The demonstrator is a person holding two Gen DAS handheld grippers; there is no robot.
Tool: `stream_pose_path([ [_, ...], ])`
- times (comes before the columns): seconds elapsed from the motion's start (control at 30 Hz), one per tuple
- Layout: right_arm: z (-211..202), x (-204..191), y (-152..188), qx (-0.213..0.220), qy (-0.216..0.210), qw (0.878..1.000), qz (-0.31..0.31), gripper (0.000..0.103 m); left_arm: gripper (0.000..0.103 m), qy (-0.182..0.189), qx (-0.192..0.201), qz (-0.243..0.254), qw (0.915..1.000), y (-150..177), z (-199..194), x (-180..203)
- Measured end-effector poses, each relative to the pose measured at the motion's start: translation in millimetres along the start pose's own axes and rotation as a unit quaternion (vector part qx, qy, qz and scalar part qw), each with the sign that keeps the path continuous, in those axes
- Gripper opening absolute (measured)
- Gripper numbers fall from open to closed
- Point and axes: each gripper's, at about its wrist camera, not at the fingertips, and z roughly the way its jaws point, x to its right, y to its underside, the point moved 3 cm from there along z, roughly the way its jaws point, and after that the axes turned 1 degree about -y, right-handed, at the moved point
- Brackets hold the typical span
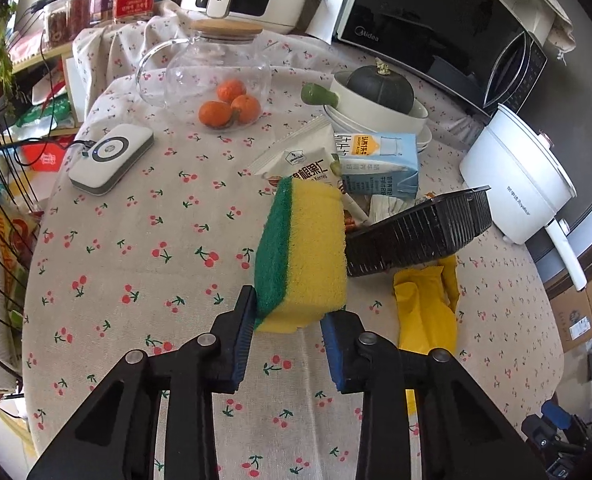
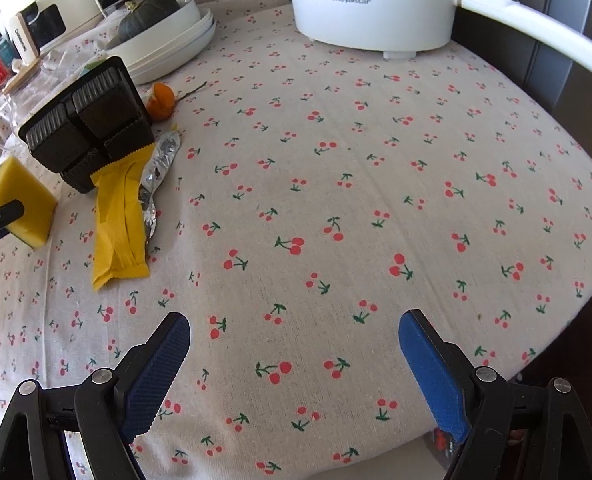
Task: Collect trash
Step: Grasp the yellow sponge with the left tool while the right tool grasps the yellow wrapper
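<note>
Now left gripper clamps one sponge; right gripper agape, empty; three tangerines.

The bench cloth is pale beige, printed all over with small red cherries on green stems. The sponge is yellow with a dark green scouring layer (the green runs down one side only). The plastic tray is ribbed black, the wrapper beside it mustard yellow. The milk carton is light blue, the tangerines orange, the electric pot white.
</note>
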Motion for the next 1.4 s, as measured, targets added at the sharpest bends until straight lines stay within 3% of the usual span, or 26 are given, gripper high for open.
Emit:
stream_pose_path([
  [0.37, 19.1, -50.2, -10.0, 0.008, -0.023, 0.999, -0.030, 0.089, 0.030, 0.031, -0.025, 0.031, 0.9987, 20.0, -37.6, -8.4],
  [0.67, 49.1, -112.6, -20.7, 0.024, -0.059, 0.995, -0.079, 0.089, 0.030, 0.030, -0.046, 0.054, 0.9970, 38.8, -54.3, -41.5],
  [0.9, 81.2, -136.8, -21.3, 0.033, -0.022, 0.991, -0.129, 0.088, 0.030, 0.026, -0.054, 0.060, 0.9964, 44.2, -55.4, -53.3],
  [1.0, 90.7, -139.7, -20.6, 0.037, -0.009, 0.989, -0.143, 0.083, 0.030, 0.027, -0.056, 0.061, 0.9962, 45.2, -55.6, -52.7],
  [1.1, 96.1, -141.0, -21.1, 0.044, -0.023, 0.989, -0.140, 0.076, 0.030, 0.029, -0.057, 0.064, 0.9959, 46.7, -56.4, -49.8],
  [1.2, 94.7, -143.3, -22.0, 0.049, -0.034, 0.987, -0.149, 0.056, 0.030, 0.031, -0.057, 0.069, 0.9955, 48.1, -57.8, -45.7],
  [1.4, 86.5, -137.6, -16.4, 0.042, -0.031, 0.988, -0.147, 0.048, 0.030, 0.032, -0.056, 0.077, 0.9949, 50.5, -60.9, -35.4],
])
